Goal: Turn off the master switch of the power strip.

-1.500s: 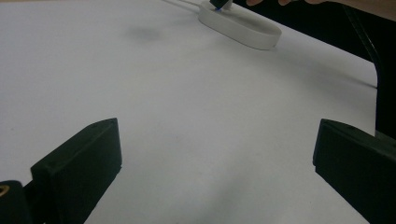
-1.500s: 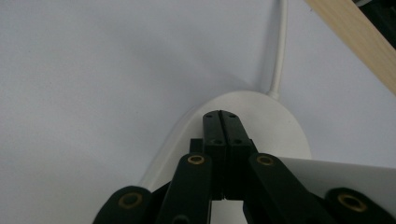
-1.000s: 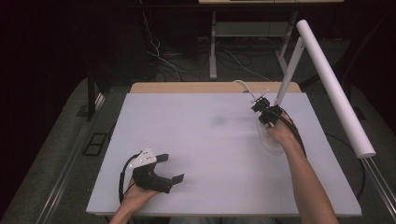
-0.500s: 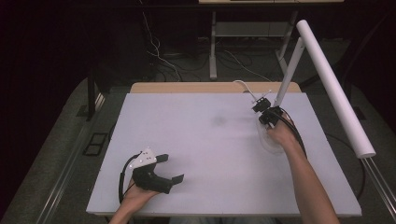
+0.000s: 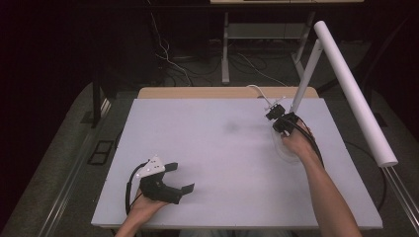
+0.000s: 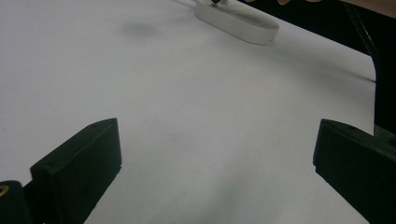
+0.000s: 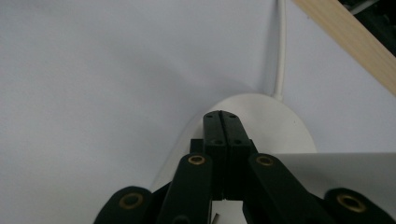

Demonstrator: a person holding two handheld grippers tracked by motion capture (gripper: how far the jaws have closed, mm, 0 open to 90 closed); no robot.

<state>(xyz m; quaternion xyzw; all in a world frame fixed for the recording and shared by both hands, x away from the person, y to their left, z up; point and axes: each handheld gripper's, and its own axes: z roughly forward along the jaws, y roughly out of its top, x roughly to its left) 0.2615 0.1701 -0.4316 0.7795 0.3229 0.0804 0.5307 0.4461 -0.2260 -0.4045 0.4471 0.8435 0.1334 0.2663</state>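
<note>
Right gripper (image 5: pixel 275 112): held in the person's right hand (image 5: pixel 295 141) at the far right of the table; in the right gripper view its two black jaws are pressed flat together with nothing between them (image 7: pixel 222 122); their tips sit over the white oval lamp base (image 7: pixel 275 122); whether they touch the base cannot be told. A white cable (image 7: pixel 280 51) runs from the far edge of that base toward the table's back edge; a grey-white flat surface crosses the lower right of the right gripper view beside the jaws, and what it is cannot be told.

Left gripper (image 5: pixel 170 177): held in the left hand (image 5: pixel 143 207) near the front left of the table, grey three-cornered plate on top; its jaws stand wide apart, holding nothing; in the left gripper view the gap between them (image 6: pixel 217 154) shows bare white tabletop. The lamp base (image 6: pixel 238 21) appears far ahead at the top of that view, well apart from this gripper.

Lamp: the base (image 5: pixel 286 148) rests on the white table (image 5: pixel 217 148) beneath the right hand; a slim white stem (image 5: pixel 306 79) rises from it, tilted toward the rear; a long white tube head (image 5: pixel 353 89) slopes down past the table's right edge.

A wooden strip (image 5: pixel 197 92) borders the table's far side; a faint dark smudge (image 5: pixel 231 127) marks the surface near its centre.
</note>
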